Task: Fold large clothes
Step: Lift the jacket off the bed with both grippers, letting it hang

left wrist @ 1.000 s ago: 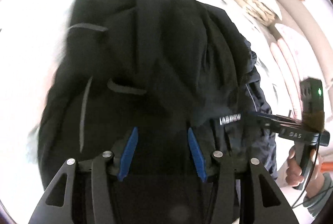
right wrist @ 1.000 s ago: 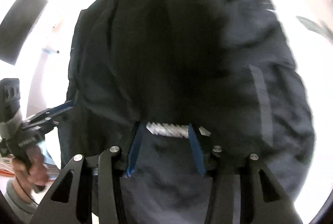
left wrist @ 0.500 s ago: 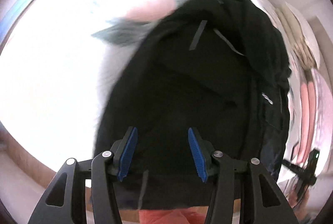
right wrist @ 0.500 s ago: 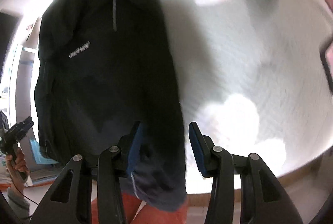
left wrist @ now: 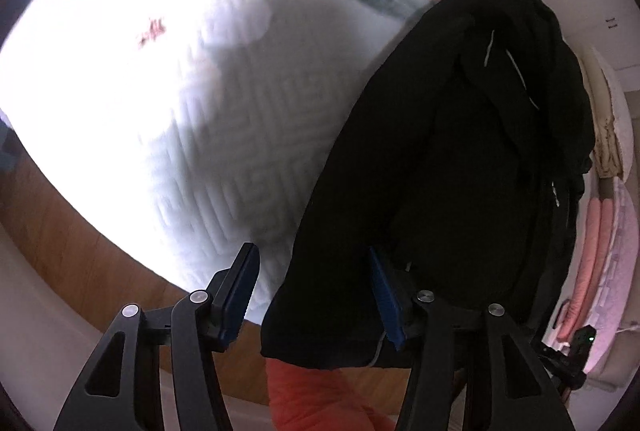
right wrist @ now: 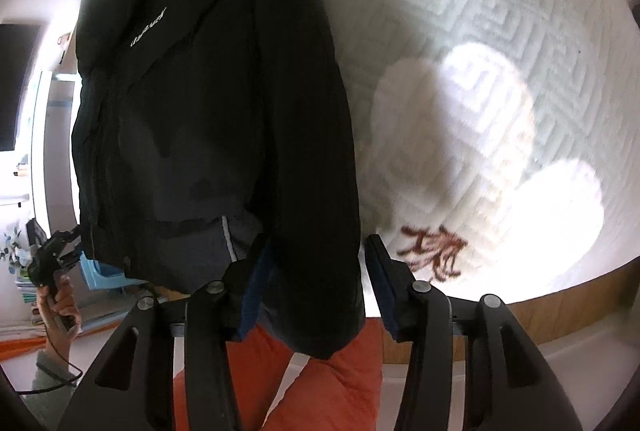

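You hold both grippers low at the bed's edge, pointing forward over it. Your left gripper [left wrist: 314, 295] stands with its jaws spread wide, and a fold of the black jacket [left wrist: 460, 167] hangs between the blue pads without being pinched. Your right gripper [right wrist: 316, 287] is spread the same way; the jacket [right wrist: 216, 103] drapes across its left pad, though whether cloth is caught there is hard to tell. The jacket hangs above the white quilted bedspread [left wrist: 224, 135], which has a wooden frame [right wrist: 560, 303] beneath it. Your orange trousers [right wrist: 320, 383] show below.
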### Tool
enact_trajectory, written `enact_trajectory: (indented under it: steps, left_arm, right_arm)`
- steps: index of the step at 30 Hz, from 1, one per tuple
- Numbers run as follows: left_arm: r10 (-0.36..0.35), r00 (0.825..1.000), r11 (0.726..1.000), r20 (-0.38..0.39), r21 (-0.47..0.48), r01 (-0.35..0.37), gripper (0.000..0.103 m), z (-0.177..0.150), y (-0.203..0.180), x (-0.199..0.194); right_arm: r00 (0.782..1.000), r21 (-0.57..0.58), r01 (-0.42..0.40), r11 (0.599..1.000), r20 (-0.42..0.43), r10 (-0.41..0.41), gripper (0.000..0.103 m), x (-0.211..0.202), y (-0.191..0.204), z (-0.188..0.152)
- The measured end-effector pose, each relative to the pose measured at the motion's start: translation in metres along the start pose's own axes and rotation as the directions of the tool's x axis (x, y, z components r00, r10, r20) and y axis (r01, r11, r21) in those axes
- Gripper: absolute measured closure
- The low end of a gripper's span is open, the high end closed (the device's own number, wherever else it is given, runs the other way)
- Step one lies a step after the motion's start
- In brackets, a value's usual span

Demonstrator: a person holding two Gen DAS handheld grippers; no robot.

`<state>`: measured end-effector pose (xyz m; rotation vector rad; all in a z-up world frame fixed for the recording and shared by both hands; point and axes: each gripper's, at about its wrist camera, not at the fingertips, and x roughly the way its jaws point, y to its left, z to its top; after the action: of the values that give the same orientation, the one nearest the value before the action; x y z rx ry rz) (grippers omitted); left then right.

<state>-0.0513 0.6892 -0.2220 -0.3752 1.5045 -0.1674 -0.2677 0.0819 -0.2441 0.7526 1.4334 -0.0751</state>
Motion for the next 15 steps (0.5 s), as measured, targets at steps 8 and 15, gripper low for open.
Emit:
enact_trajectory:
  steps: [8, 15]
  left_arm:
    - [-0.047, 0.999, 0.999, -0.027, 0.016, 0.047, 0.036, -0.013, -0.008, 0.012]
    - [-0.02, 0.998, 0.998, -0.056, 0.052, 0.023, 0.037, -0.017, -0.038, 0.021]
  right_arm:
    - [0.997, 0.012, -0.063, 0.998, -0.034, 0.064, 0.046, 0.013, 0.013, -0.009]
    - [0.992, -0.006, -0.103, 0.995, -0.071, 0.102, 0.051, 0.02, 0.02, -0.018]
